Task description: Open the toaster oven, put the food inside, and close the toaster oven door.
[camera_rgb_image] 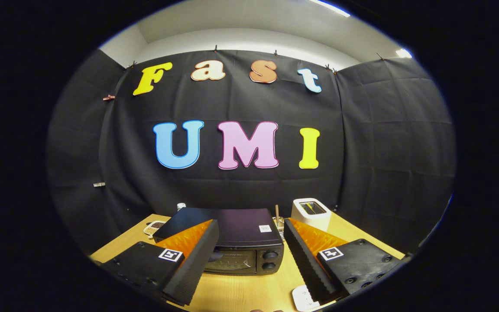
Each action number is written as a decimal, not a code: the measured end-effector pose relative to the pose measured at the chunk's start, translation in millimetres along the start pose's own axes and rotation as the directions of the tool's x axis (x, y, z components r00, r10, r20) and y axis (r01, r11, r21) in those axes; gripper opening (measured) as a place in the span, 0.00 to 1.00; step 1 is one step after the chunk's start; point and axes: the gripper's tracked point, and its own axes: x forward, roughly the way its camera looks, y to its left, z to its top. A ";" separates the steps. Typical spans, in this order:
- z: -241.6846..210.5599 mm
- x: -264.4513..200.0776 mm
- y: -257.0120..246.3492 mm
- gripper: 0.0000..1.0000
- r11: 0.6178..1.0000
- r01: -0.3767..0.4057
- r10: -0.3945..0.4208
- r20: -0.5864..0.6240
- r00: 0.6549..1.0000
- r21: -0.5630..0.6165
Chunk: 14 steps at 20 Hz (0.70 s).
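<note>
Toaster oven point(232, 242) sits on the worktop point(245, 290) with its door shut, just ahead of the tool point(249, 234), whose fingers are spread wide and hold nothing. Opening looks like the step in hand; next, the fingers likely need to reach the door's top edge. Beyond the oven to the right stands a white toaster point(311, 213).

Parted tongs point(249, 242) before shut toaster oven point(232, 242)

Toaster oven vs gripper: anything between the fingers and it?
Nothing. In the gripper view, the open fingers frame the toaster oven, door shut; bare wooden table lies between.
</note>
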 end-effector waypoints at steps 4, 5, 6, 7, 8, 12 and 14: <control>-12.7 22.9 28.9 0.98 1.000 -0.030 0.030 -0.042 0.999 -0.009; -17.1 28.4 35.7 0.98 0.999 -0.036 0.035 -0.053 0.998 -0.006; -24.4 34.5 43.6 0.98 0.999 -0.040 0.040 -0.072 0.997 0.002; -31.8 40.9 50.4 0.98 0.999 -0.041 0.042 -0.093 0.995 0.011; -40.5 45.9 56.5 0.98 0.999 -0.042 0.044 -0.111 0.993 0.019; -81.2 65.3 78.6 0.98 0.999 -0.050 0.051 -0.201 0.978 0.009; -96.7 70.9 88.7 0.99 0.998 -0.064 0.060 -0.220 0.974 -0.011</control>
